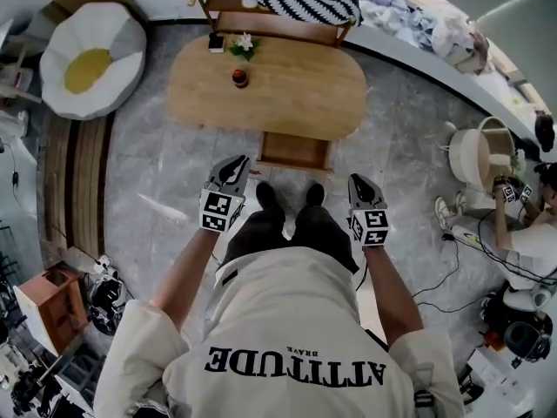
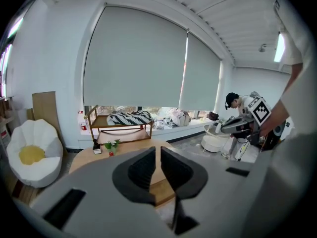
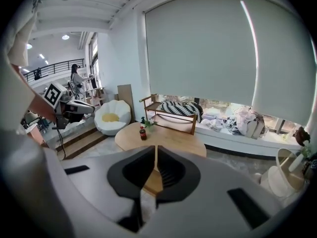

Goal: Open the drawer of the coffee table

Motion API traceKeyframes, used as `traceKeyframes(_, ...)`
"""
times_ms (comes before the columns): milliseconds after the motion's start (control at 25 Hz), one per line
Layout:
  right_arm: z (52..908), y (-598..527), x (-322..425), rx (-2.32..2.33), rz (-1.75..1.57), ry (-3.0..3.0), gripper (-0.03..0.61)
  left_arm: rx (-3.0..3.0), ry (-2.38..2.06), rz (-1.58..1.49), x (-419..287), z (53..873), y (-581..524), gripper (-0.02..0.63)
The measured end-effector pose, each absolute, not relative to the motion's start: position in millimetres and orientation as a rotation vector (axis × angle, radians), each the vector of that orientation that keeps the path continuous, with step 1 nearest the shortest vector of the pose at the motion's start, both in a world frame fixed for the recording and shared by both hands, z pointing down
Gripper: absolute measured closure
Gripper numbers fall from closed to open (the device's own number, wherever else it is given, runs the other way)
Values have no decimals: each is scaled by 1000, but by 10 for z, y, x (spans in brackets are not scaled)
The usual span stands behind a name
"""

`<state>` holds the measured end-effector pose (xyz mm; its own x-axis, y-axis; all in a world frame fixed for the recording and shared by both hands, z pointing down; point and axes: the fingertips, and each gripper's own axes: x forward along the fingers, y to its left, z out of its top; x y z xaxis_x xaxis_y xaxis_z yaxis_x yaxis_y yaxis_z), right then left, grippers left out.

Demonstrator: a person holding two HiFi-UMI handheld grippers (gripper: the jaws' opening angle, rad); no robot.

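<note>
So the drawer [image 1: 296, 151] sticks out from the near edge of the table [image 1: 300, 94], front running crosswise, dead ahead and between the left hand-held gripper [image 1: 235, 162] and right hand-held gripper [image 1: 359, 181], both clenched on nothing, neither really closer.

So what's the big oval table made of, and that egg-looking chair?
The coffee table looks like light wood, matt: warm tan and no shine, though it could be veneer. The egg-shaped seat looks like soft padded fabric: puffy white lobes round a yellow middle.
</note>
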<state>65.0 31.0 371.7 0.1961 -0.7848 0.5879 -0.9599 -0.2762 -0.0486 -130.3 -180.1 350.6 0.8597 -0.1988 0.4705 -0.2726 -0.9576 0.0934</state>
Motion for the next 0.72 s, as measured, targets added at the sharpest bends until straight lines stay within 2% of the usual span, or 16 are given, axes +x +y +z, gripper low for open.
traceKeyframes(280, 3372, 429, 674, 2161, 671, -1724, 560, 2905, -426, 665, -1301, 3248, -1654, 591)
traceKeyframes(720, 3006, 893, 575, 2091, 575, -1896, 560, 2888, -576, 593, -1349, 2863, -1022, 594)
